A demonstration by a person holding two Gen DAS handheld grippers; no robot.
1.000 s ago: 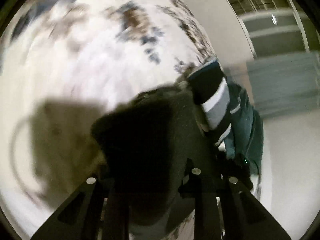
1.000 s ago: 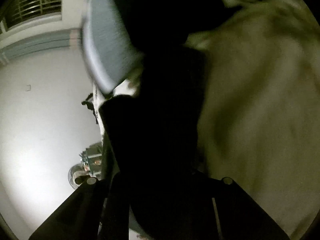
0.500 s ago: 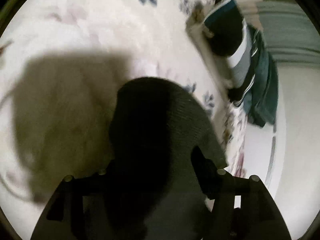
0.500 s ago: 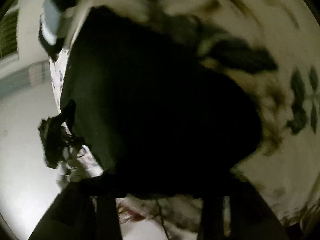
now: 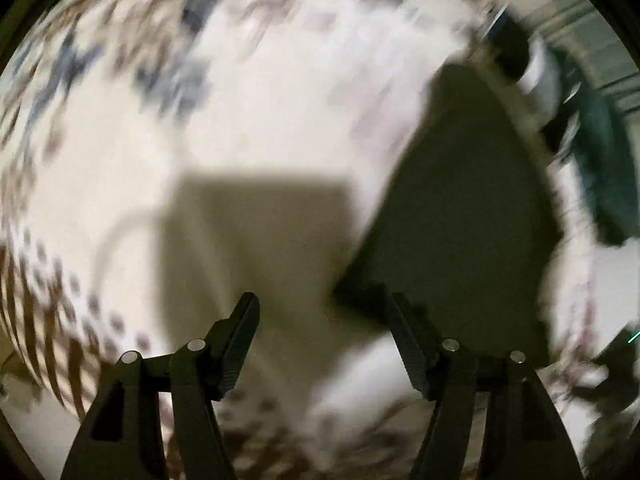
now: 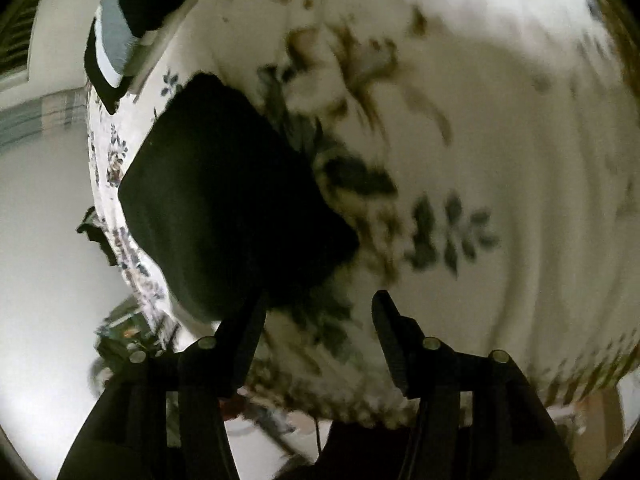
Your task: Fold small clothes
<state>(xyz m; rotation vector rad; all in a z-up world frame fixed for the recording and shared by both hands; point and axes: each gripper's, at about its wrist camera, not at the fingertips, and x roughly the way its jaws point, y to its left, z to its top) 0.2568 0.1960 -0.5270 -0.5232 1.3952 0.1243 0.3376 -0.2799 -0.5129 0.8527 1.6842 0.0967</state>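
A dark folded garment lies flat on the floral tablecloth, blurred, to the right of my left gripper. That gripper's jaws are opening, and only bare cloth shows between them. In the right wrist view the same dark garment lies up and to the left of my right gripper. Its jaws are opening too, over the floral tablecloth, with nothing gripped. The left finger overlaps the garment's near edge.
A stack of folded striped clothes sits at the table's far edge, beyond the dark garment. The striped stack has a teal piece beside it. Pale floor lies past the table edge, with clutter low down.
Both grippers were shut on the dark garment and have let it go. It now lies flat on the cloth. Both grippers have drawn back from it, jaws apart.
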